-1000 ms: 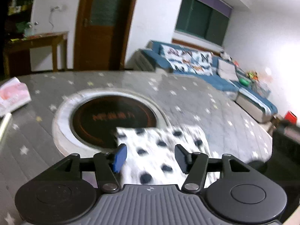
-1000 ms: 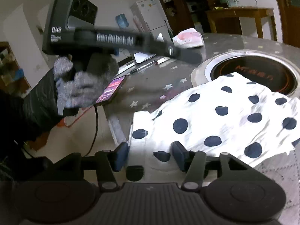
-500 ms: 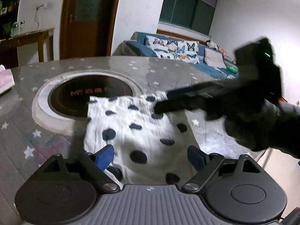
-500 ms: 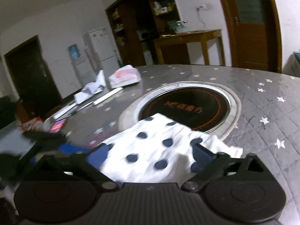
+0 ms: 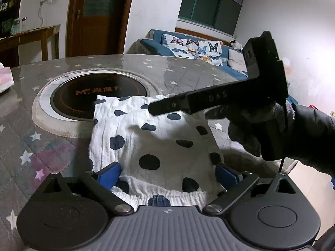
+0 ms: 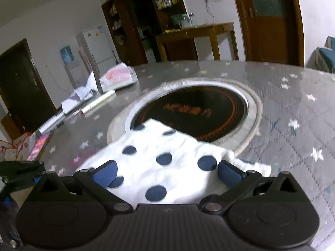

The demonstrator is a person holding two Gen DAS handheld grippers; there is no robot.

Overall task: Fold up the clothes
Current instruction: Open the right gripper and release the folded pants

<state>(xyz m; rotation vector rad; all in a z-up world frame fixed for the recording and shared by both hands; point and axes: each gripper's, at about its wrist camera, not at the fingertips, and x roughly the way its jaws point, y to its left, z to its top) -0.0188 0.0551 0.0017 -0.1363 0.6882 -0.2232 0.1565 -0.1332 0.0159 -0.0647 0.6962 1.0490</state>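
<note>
Lying folded on the worktop, the spotted garment sits just ahead of and below both tools, its far edge overlapping the rim of the round hotplate set into the surface. Left tool — jaws opening, blue pads spread wide to either side of the cloth's near end, not pressing on it; the gathered waistband lies directly under the tool's nose. Right tool — likewise opening, pads apart over the same cloth, nothing pinched. The relation that matters: the garment's long axis runs away from the left tool toward the hotplate, so the near short edge is the left hand's to take, and the far end lies farther off. In the left wrist view the right tool's body crosses above the far right part of the cloth, held in a gloved hand with a dark sleeve behind — that hand looks closer to the far right corner. Both tools tilt downward toward the worktop, roughly side by side. Judgement: one fold looks done and the cloth released; a further fold would likely bring the near edge over toward the hotplate end, or a smoothing pass comes next. Thin cloth, loose layers — risk of picking up only the top one.
</note>
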